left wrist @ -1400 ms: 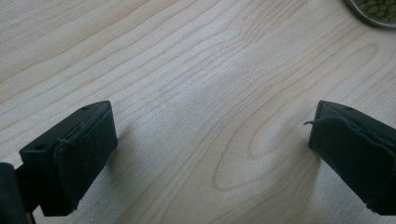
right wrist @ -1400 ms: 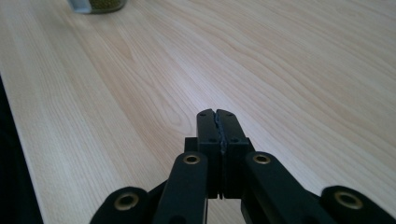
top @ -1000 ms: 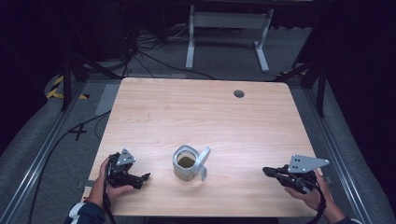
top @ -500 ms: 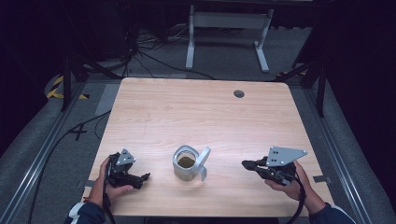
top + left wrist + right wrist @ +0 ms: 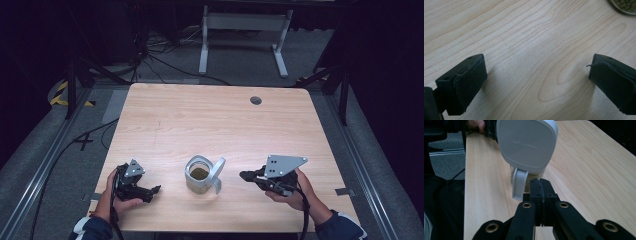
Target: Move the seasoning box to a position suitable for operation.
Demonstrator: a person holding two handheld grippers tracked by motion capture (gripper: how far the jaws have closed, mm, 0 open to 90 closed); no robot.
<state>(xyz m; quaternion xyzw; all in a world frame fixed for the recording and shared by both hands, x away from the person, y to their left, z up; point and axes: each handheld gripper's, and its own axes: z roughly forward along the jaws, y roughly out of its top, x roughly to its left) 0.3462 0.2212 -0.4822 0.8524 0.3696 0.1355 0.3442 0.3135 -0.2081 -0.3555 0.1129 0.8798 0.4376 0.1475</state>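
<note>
Jar [image 5: 199, 174] with raised lid [image 5: 218, 168] between both hand-held grippers, untouched.

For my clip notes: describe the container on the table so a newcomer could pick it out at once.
On the light wooden table, look near the front edge, between the left gripper and the right gripper. There stands a small clear jar holding greenish-brown grains, its grey hinged lid flipped open and up on the right side. It is the one container there.
</note>
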